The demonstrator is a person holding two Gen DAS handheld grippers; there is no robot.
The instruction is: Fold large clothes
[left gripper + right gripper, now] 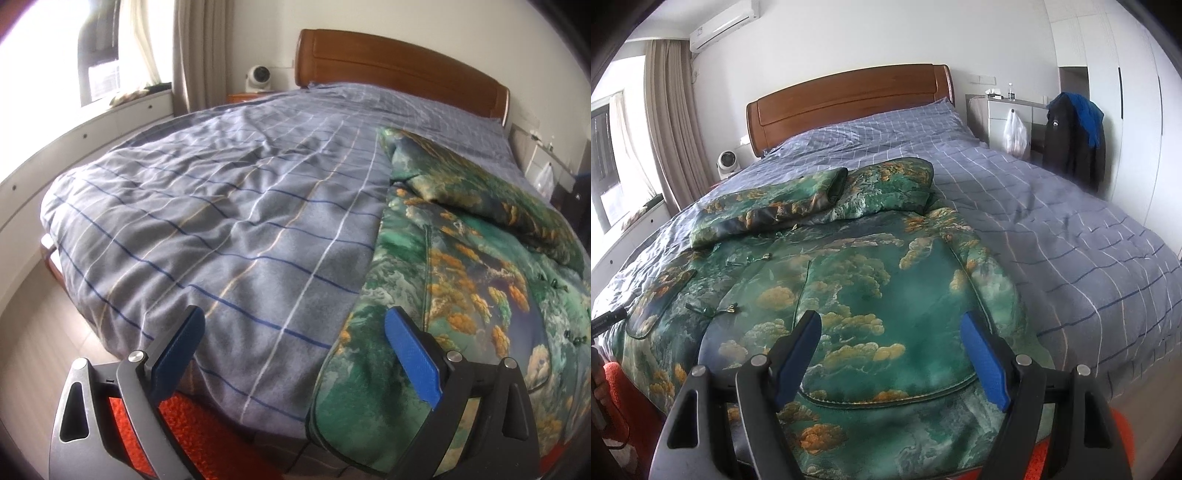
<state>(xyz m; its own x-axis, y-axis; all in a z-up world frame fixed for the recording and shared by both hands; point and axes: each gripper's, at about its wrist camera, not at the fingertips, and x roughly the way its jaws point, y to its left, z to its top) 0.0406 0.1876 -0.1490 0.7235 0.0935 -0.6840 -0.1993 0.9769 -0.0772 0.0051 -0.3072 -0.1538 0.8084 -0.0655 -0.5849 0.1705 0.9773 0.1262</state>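
1. While the green patterned garment [857, 280] lies spread on the bed [1052, 229], we see one sleeve [768, 199] folded across its upper part.
2. We hold our left gripper [295, 328] released above the garment's left edge.
3. Our right gripper [890, 332] hovers released over the garment's hem, grasping nothing.

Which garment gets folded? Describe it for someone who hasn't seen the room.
Find the bed with the wooden headboard and grey-blue checked duvet. The padded jacket lies spread at the foot end. It alone is glossy green with orange-gold clouds.
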